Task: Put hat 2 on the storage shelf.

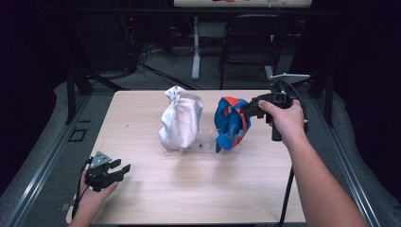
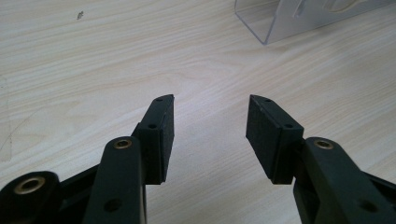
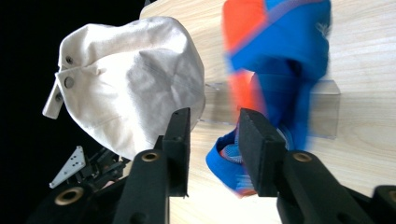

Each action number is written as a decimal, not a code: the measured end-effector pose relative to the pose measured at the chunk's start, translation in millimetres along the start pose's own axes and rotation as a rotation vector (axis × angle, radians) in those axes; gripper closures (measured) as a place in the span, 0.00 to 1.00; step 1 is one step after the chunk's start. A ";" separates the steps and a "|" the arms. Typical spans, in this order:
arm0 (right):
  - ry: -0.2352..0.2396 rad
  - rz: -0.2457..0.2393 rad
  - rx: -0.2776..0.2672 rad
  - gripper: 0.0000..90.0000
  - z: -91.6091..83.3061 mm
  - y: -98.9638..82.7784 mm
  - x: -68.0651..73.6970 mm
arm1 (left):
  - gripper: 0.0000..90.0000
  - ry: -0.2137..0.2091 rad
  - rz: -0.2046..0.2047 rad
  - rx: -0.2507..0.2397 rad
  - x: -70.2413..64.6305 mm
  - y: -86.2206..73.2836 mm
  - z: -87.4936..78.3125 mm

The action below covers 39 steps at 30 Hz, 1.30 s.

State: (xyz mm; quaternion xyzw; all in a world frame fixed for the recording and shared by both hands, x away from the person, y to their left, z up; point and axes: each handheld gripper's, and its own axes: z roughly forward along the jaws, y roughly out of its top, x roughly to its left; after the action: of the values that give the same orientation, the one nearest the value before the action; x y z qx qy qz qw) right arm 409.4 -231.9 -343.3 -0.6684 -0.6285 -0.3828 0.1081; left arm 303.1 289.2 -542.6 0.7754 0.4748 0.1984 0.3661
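Your right gripper [image 1: 247, 109] sits at the blue-and-orange fabric cap [image 1: 230, 124], which perches on the right end of a clear acrylic stand [image 1: 201, 142] at mid-table, just beside a cream canvas cap [image 1: 179, 118] on the stand's left end. In the right gripper view the jaws stand apart with a gap between the pads, the blue cap [image 3: 275, 70] blurred just beyond them — nothing is pinched yet, as far as that view shows. Your left gripper [image 1: 116, 171] rests low at the near left corner of the pale wooden table [image 1: 198, 198], well apart from both caps, its jaws spread wide over bare wood in the left gripper view.

To grip well, bring one pad inside a fold or the rim of the blue cap and the other outside, then close on a single layer of cloth — not on the stand. Keep clear of the cream cap [image 3: 135, 84] beside it.

No brand, label or writing is readable on either cap.
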 end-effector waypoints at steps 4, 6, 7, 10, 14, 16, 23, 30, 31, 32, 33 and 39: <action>-0.023 -0.044 -0.012 0.66 -4.3 -7.3 -3.1 | 0.57 0.000 -0.001 0.000 -0.3 -0.2 0.0; -0.038 -0.066 -0.024 0.65 -5.0 -12.2 -5.7 | 0.57 -0.002 -0.003 0.001 -0.6 -0.4 0.2; -0.040 -0.071 -0.024 0.63 -5.5 -14.8 -7.0 | 0.57 -0.002 -0.002 0.002 -0.6 -0.5 0.3; -0.061 -0.119 -0.056 0.58 -5.9 -24.1 -11.2 | 0.57 -0.003 -0.004 0.001 -0.9 -0.7 0.6; -0.073 -0.167 -0.084 0.54 -4.8 -38.0 -17.5 | 0.56 -0.001 -0.006 -0.001 -1.2 -1.2 1.4; -0.074 -0.187 -0.091 0.53 -3.6 -45.4 -20.3 | 0.55 -0.001 -0.008 -0.003 -1.6 -1.4 2.0; -0.087 -0.256 -0.095 0.52 10.7 -75.7 -28.6 | 0.55 -0.003 -0.006 0.003 -2.1 -2.1 3.5; -0.075 -0.269 -0.098 0.52 25.1 -100.6 -39.6 | 0.55 0.000 -0.006 -0.007 -2.2 -3.0 4.4; -0.081 -0.273 -0.103 0.52 27.3 -104.9 -41.3 | 0.54 -0.001 -0.006 -0.007 -2.2 -3.2 4.6; -0.084 -0.279 -0.101 0.52 29.4 -109.2 -43.4 | 0.54 -0.001 -0.005 -0.011 -2.5 -3.4 4.9; -0.082 -0.279 -0.102 0.52 31.5 -113.6 -46.1 | 0.54 -0.003 -0.003 -0.011 -2.8 -3.4 5.0; -0.119 -0.288 -0.154 0.53 44.9 -146.4 -67.4 | 0.52 -0.018 0.021 -0.018 -9.6 -2.8 6.1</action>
State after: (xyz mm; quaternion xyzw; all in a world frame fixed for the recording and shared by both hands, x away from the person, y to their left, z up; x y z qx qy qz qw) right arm 296.7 -227.5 -466.9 -0.5991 -0.6921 -0.4009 -0.0368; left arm 300.9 279.2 -548.2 0.7787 0.4616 0.1992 0.3754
